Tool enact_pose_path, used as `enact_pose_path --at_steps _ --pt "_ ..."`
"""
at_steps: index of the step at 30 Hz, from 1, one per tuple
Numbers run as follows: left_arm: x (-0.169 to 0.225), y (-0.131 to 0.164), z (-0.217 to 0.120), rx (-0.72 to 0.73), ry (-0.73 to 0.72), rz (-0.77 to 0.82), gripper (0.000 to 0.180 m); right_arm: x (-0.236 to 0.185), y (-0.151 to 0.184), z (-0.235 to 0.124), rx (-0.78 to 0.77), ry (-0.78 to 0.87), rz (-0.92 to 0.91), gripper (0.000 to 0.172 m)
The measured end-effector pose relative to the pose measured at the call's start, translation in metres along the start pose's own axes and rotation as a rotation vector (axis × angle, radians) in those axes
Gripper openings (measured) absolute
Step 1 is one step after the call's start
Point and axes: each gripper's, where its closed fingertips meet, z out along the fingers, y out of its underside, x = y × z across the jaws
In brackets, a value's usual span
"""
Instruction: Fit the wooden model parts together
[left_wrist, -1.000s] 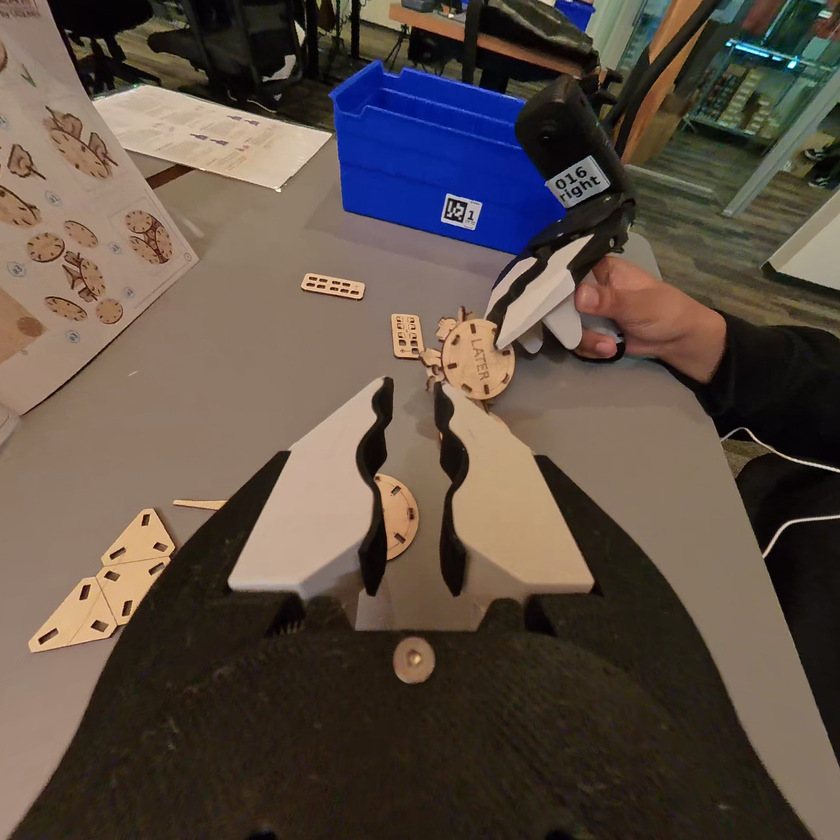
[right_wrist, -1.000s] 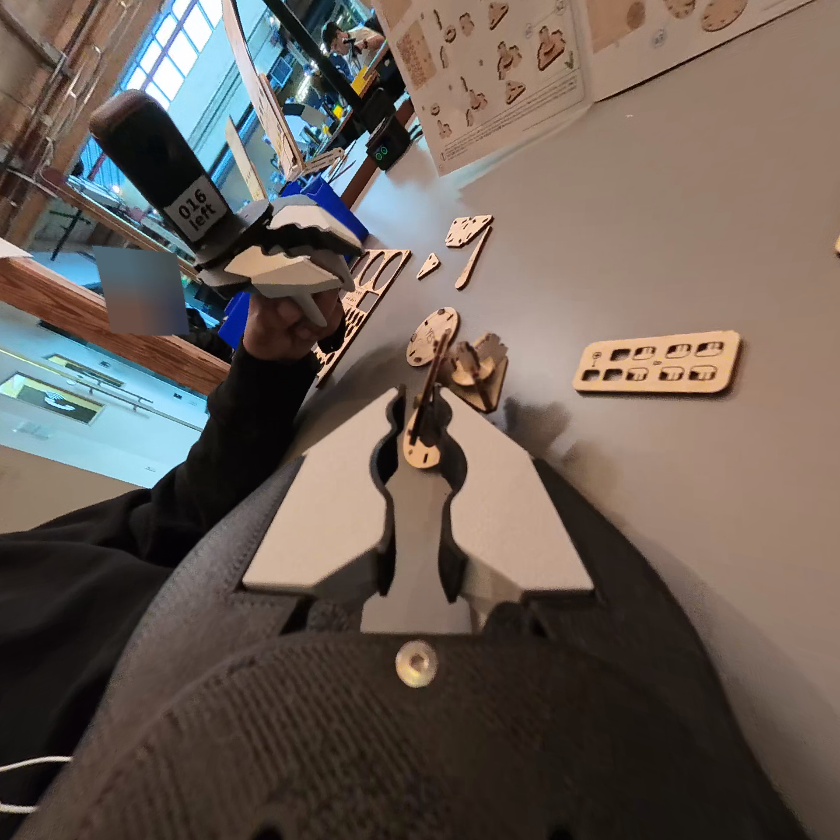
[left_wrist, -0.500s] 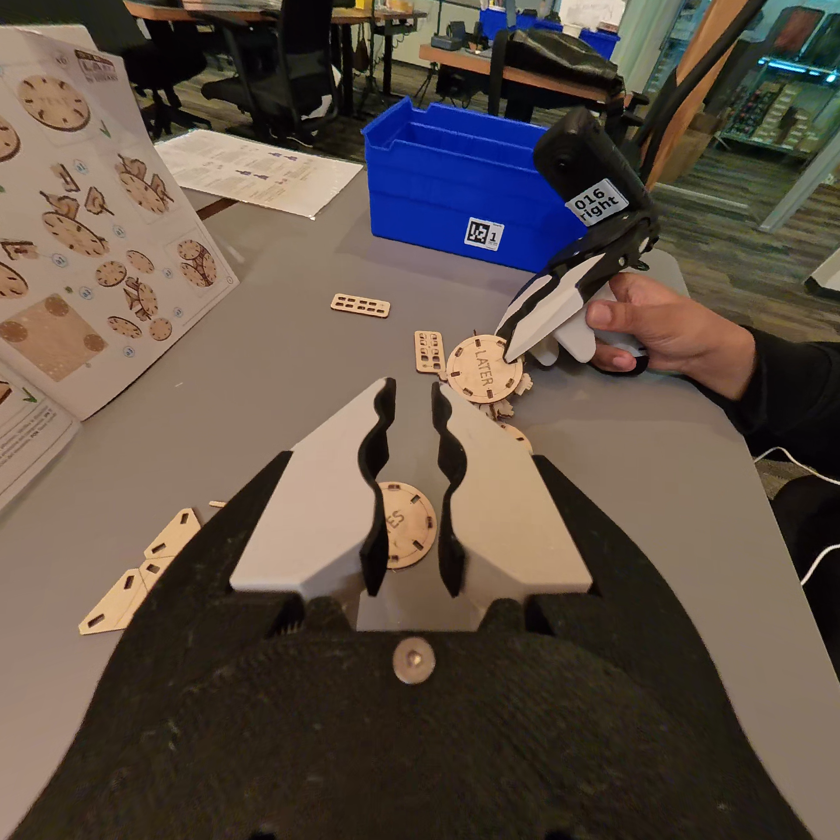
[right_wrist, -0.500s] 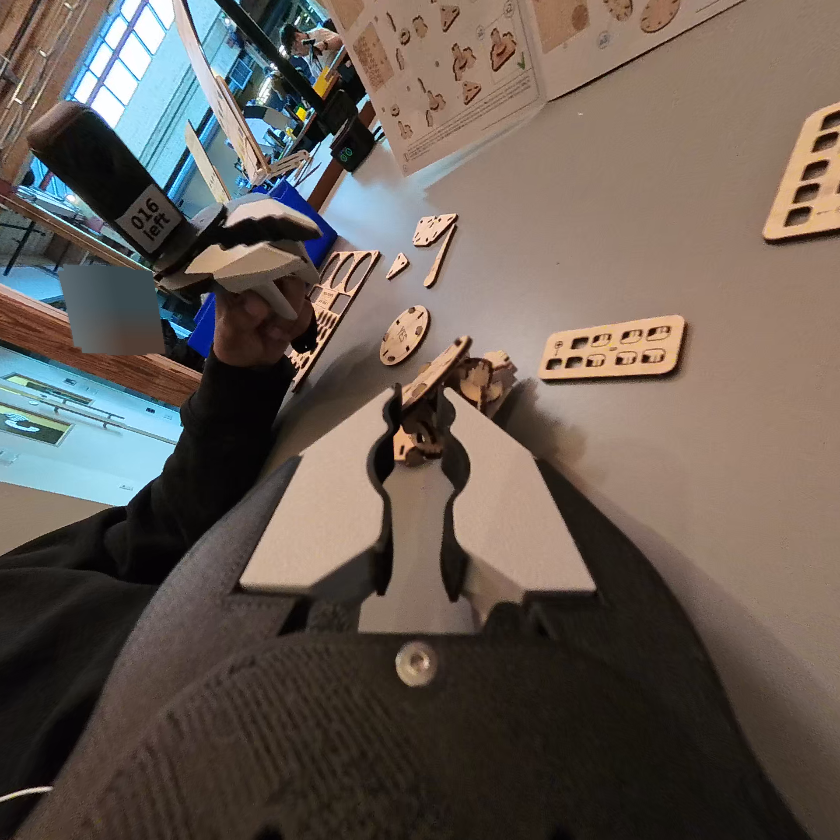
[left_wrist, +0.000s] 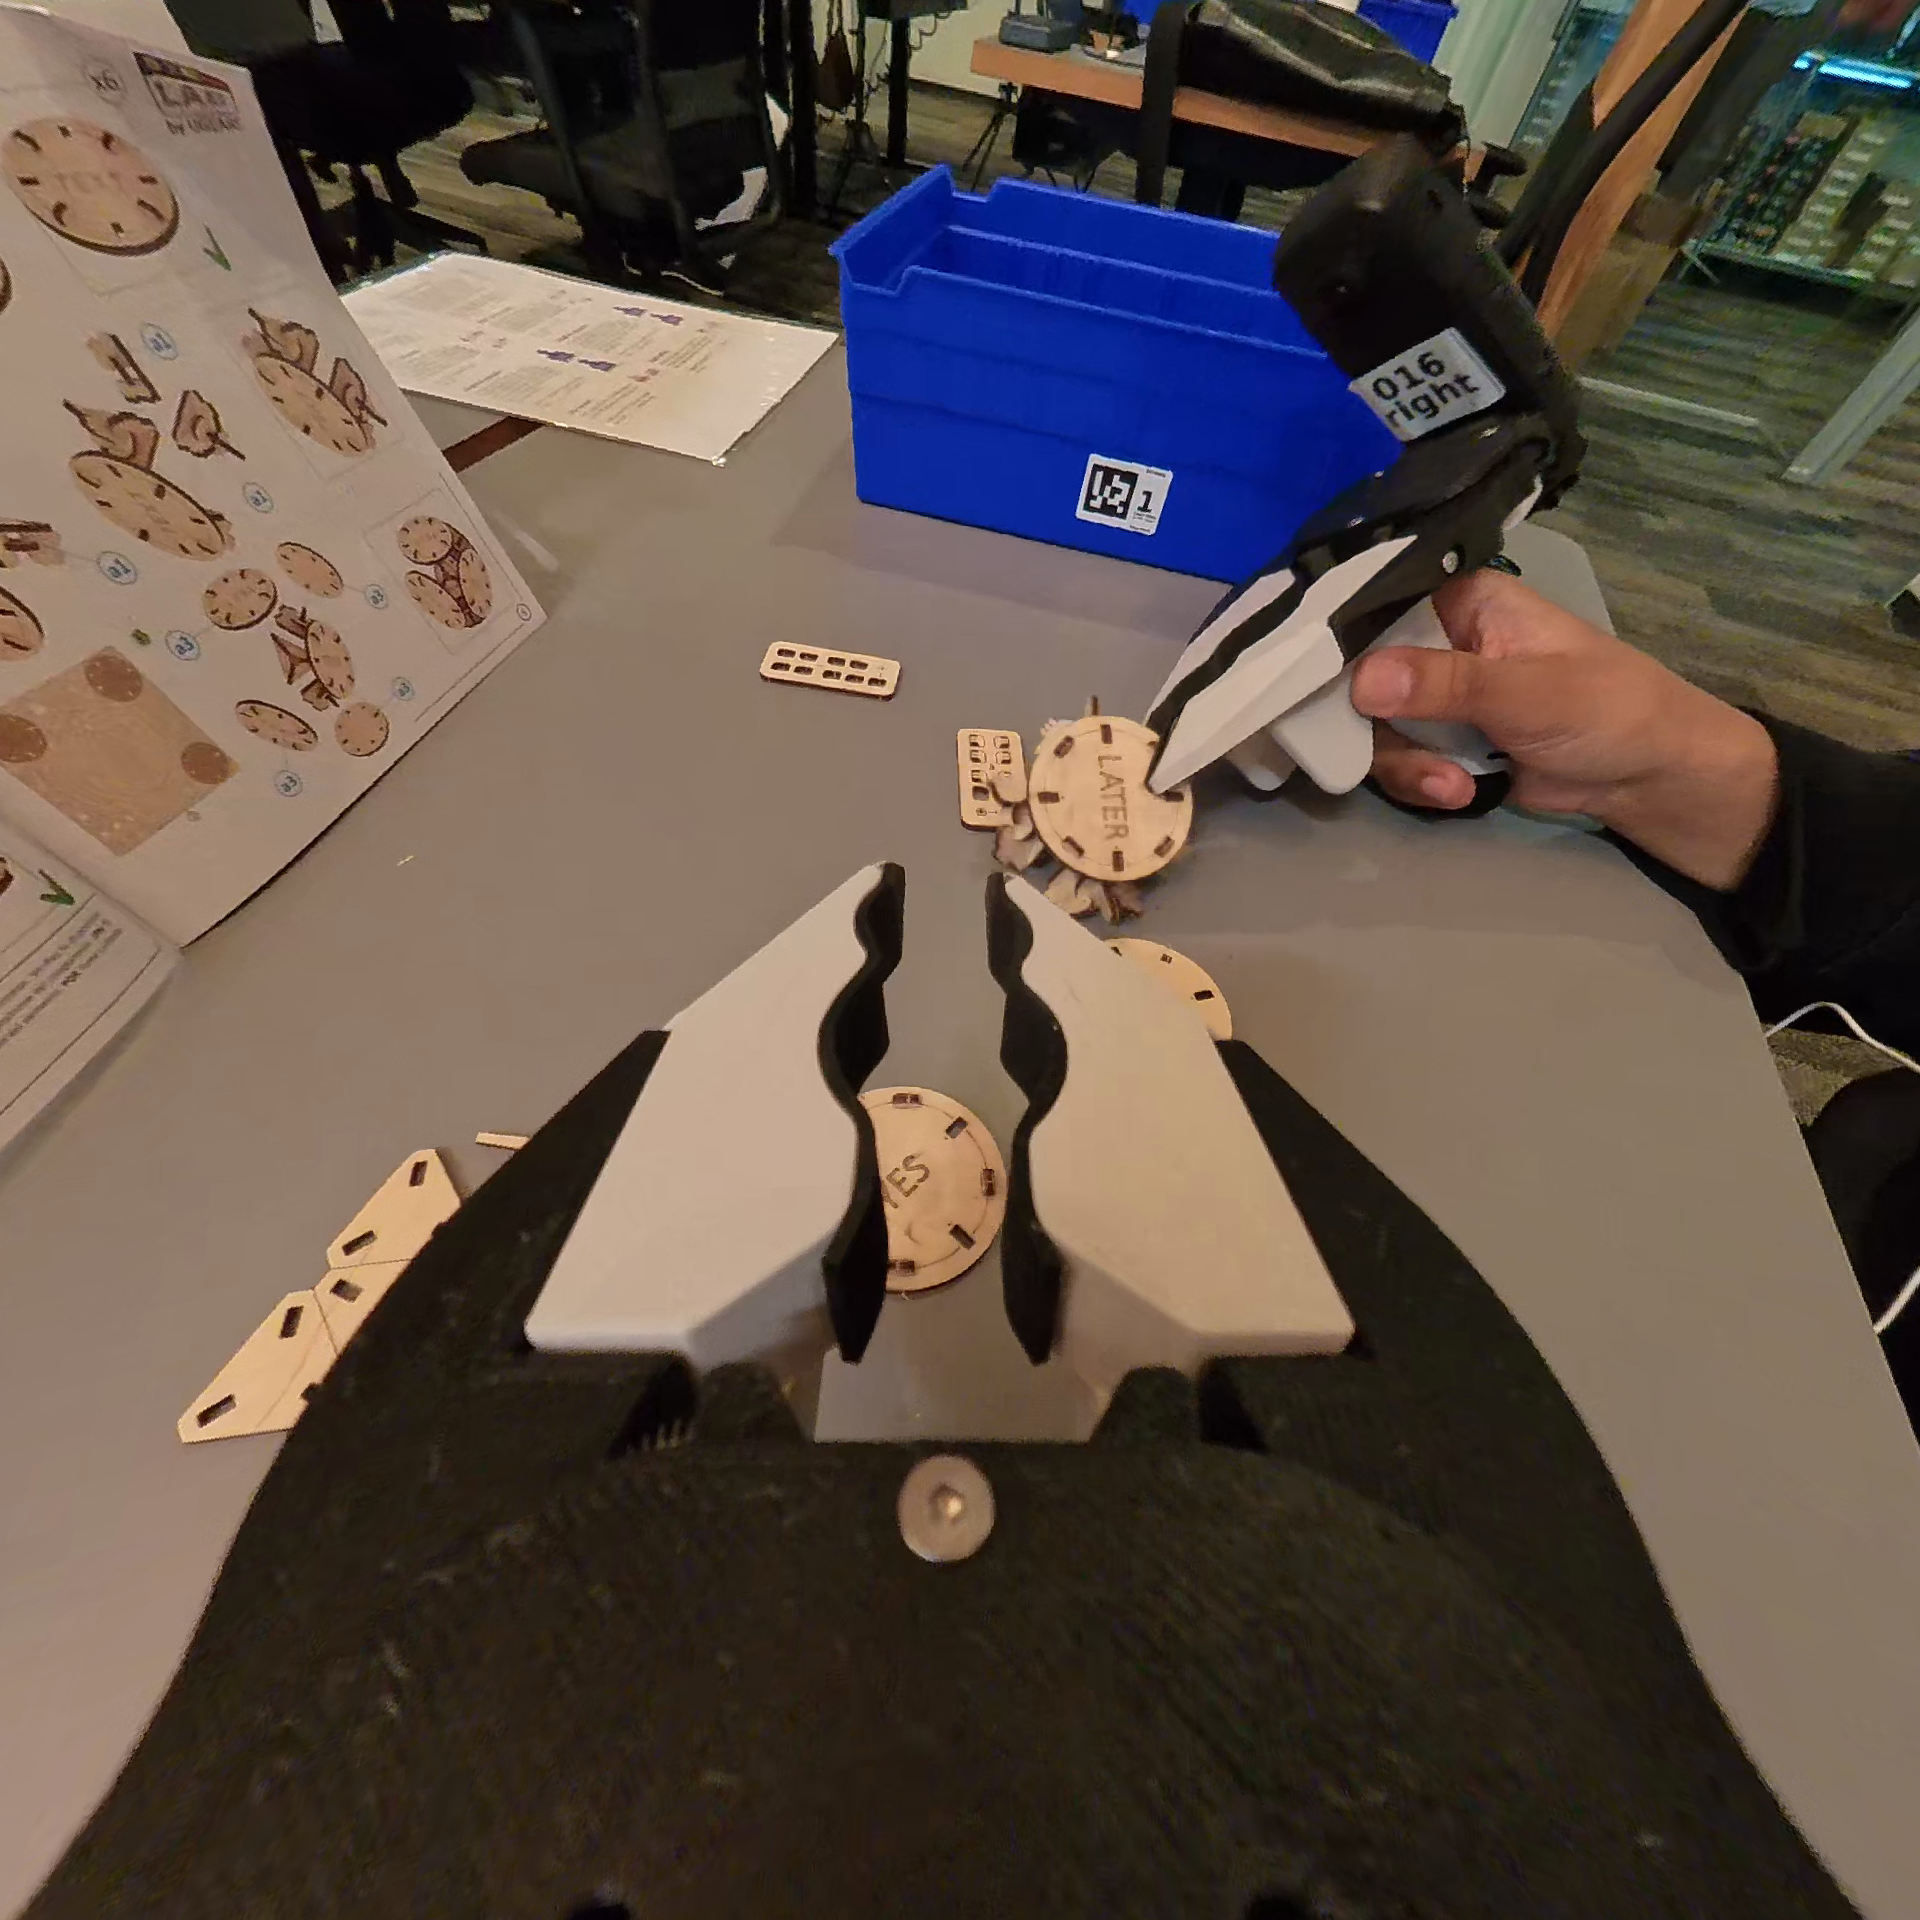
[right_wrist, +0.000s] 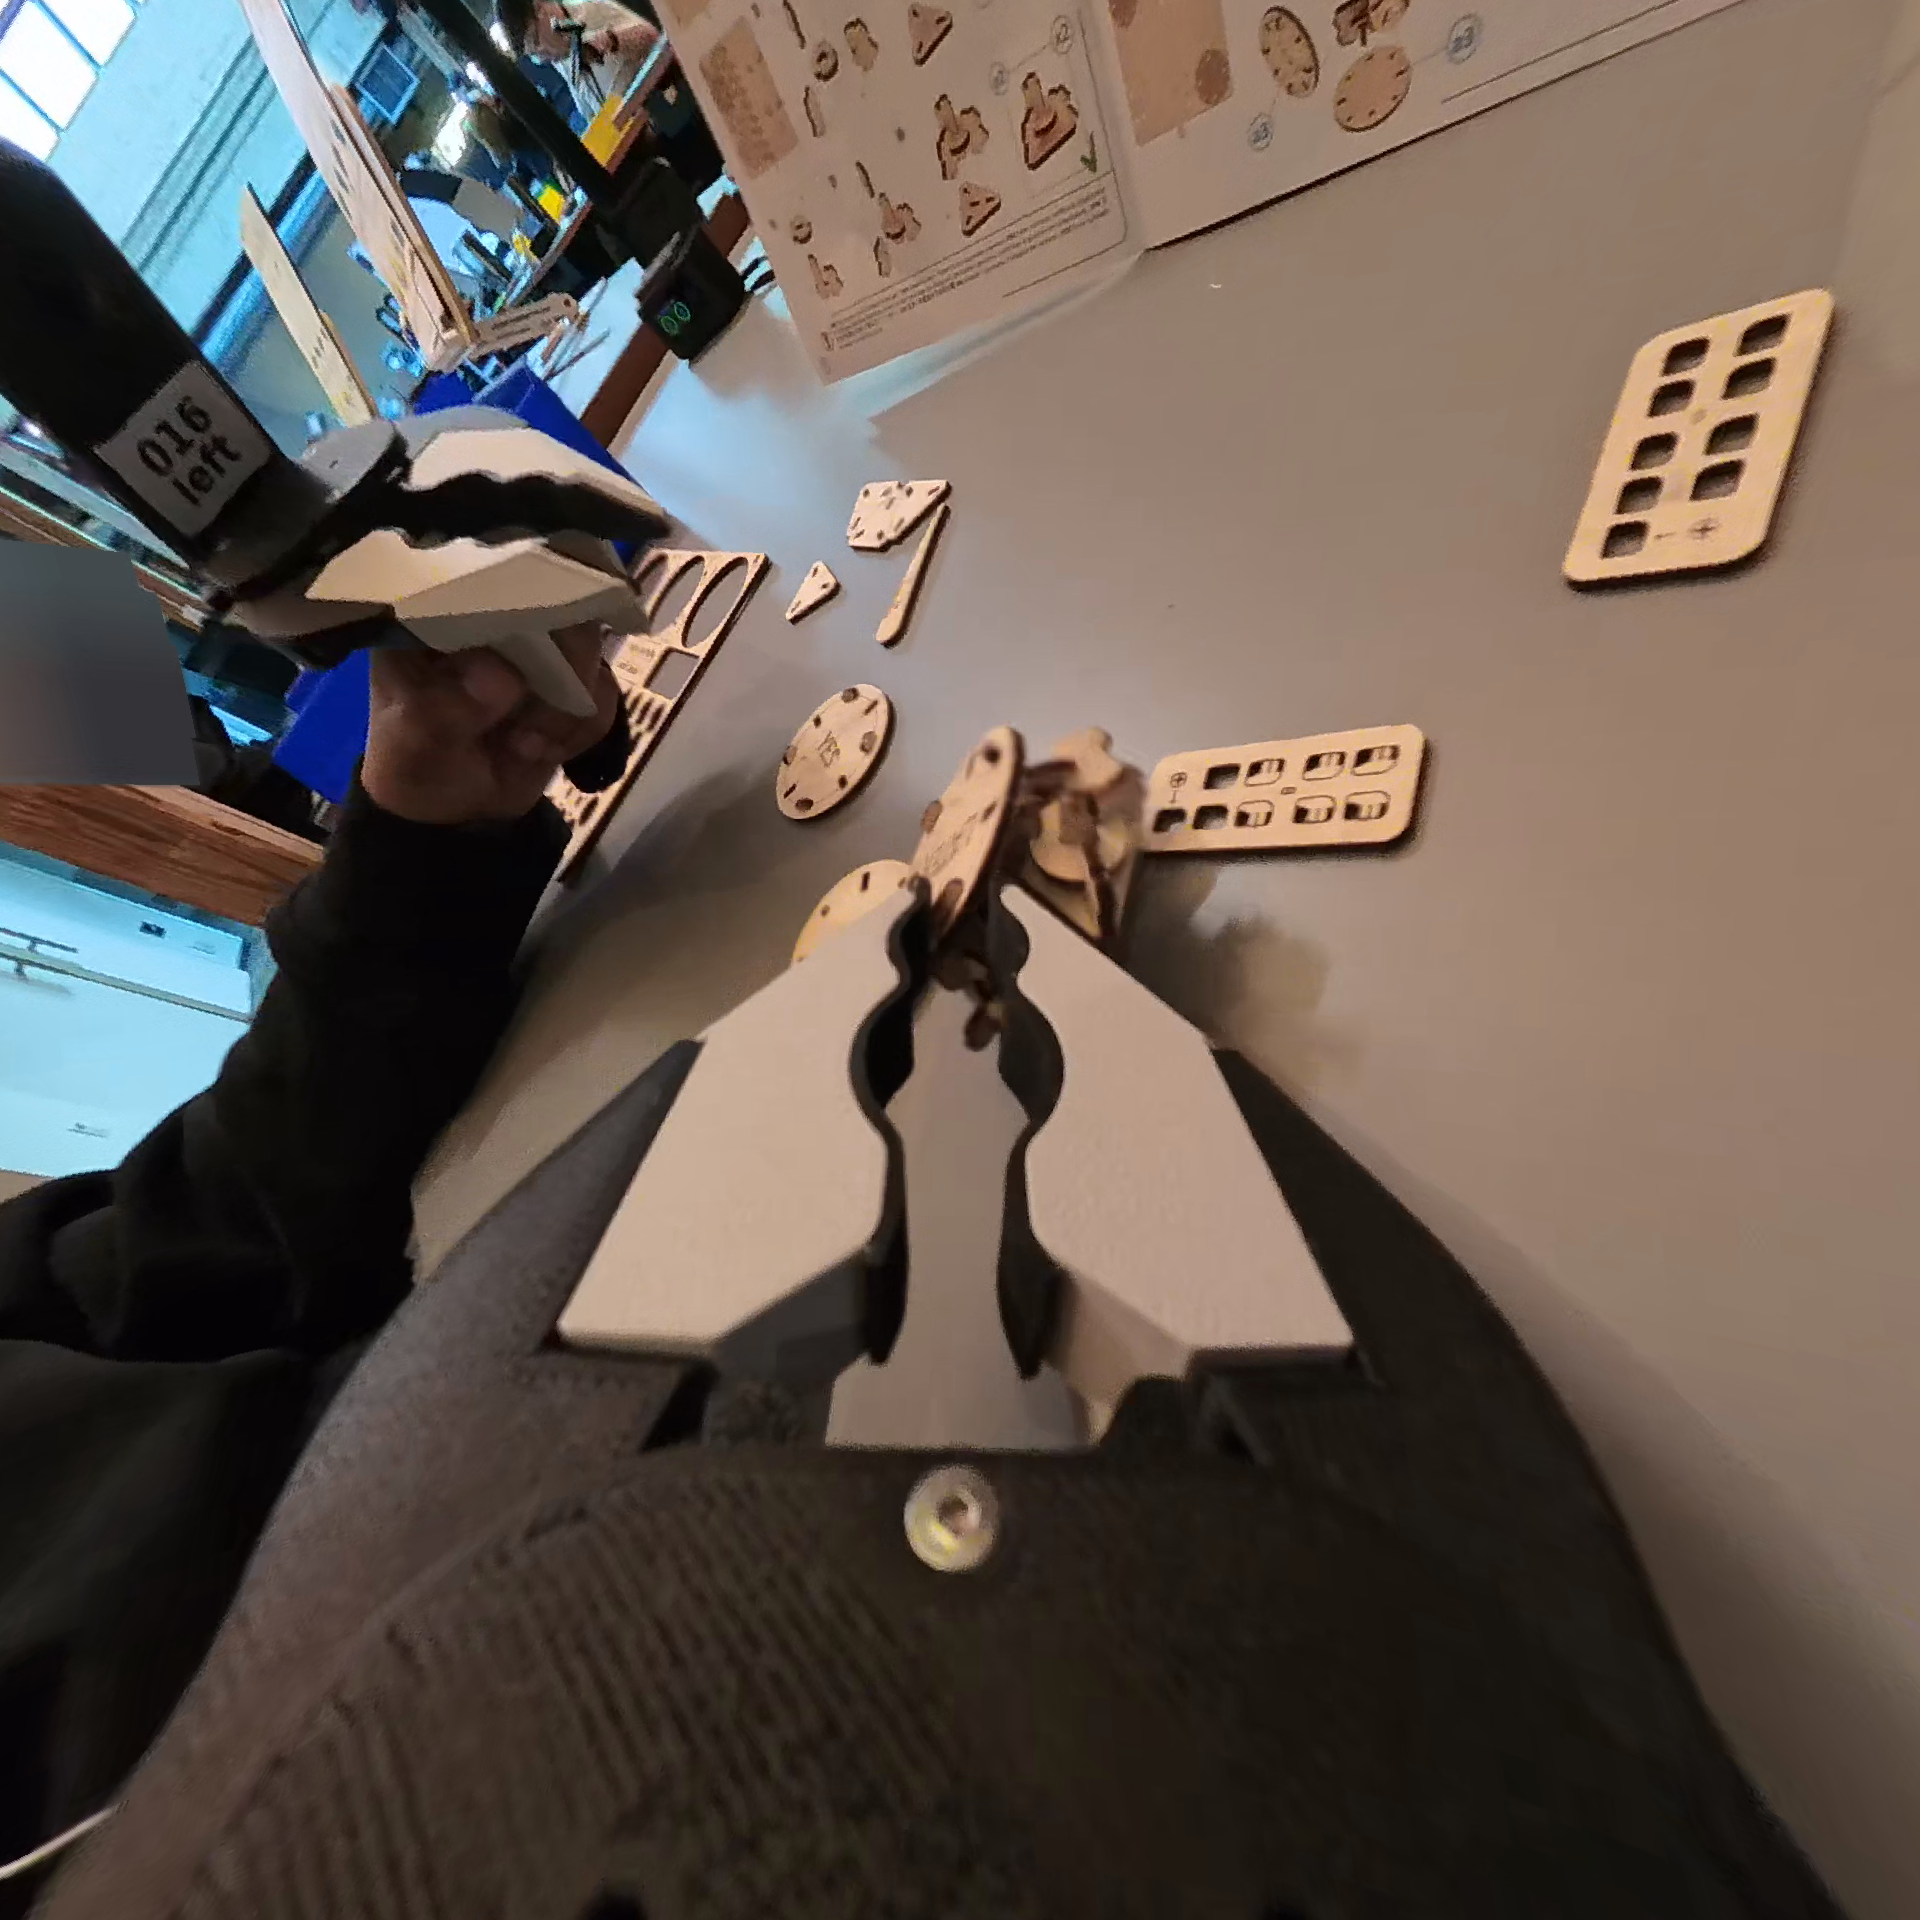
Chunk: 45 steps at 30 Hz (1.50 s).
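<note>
Grey tabletop (left_wrist: 623, 831), office room behind, blue bin (left_wrist: 1039, 416) at far edge. Right gripper (right_wrist: 956, 914) clamps the wooden disc assembly (left_wrist: 1110, 798) mid-table. Left gripper (left_wrist: 943, 883) hovers narrowly parted, bare, above a loose wooden disc (left_wrist: 935, 1195).

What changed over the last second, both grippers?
The left gripper pulled back and up: the small wooden disc now shows between its finger bases, nothing held, jaws apart. The right gripper kept its grip on the rim of the disc assembly and tipped it from near upright to leaning over the table. The slotted strips, triangular pieces, blue bin and instruction sheets stayed put.
</note>
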Motion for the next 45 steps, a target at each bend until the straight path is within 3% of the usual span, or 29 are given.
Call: enact_pose_path --at_steps 12,14,17,20,24,30,34,36,38,40,43,44,45 --pt "0.004 0.011 0.010 -0.059 -0.018 0.052 0.013 0.001 -0.001 -0.001 -0.008 0.063 -0.094 0.009" --pt "-0.004 0.008 0.011 -0.059 -0.113 0.112 0.033 0.001 -0.001 -0.002 -0.007 0.087 -0.141 0.008" --pt "0.000 0.007 0.014 -0.069 -0.152 0.169 0.036 0.002 -0.002 -0.002 -0.006 0.113 -0.166 0.009" --pt "0.013 0.009 0.020 -0.076 -0.081 0.108 0.038 0.005 -0.003 -0.003 -0.003 0.114 -0.144 0.010" --pt "0.017 0.011 0.025 -0.071 -0.060 0.081 0.040 0.010 -0.002 -0.006 -0.004 0.127 -0.104 0.018" --pt "0.003 0.009 0.018 -0.078 -0.185 0.132 0.043 0.019 -0.002 -0.017 0.018 0.224 -0.144 0.029" --pt "-0.001 0.010 0.014 -0.083 -0.219 0.106 0.062 0.020 -0.008 -0.030 0.083 0.278 -0.189 0.040" --pt "-0.018 0.019 0.010 -0.133 -0.334 0.080 0.060 0.013 -0.017 -0.037 0.132 0.298 -0.267 0.046" --pt "-0.056 0.037 -0.008 -0.276 -0.620 0.111 0.059 0.000 -0.032 -0.041 0.172 0.340 -0.423 0.047" --pt "-0.075 0.042 -0.019 -0.345 -0.769 0.171 0.063 -0.017 -0.044 -0.035 0.154 0.404 -0.618 0.041" --pt "-0.074 0.037 -0.011 -0.283 -0.731 0.128 0.062 -0.034 -0.069 -0.018 0.123 0.569 -0.928 0.050" --pt "-0.079 0.033 -0.012 -0.264 -0.717 0.121 0.052 -0.041 -0.081 -0.013 0.146 0.622 -1.046 0.047" --pt "-0.089 0.029 -0.019 -0.262 -0.734 0.126 0.038 -0.050 -0.093 -0.009 0.181 0.646 -1.158 0.028"
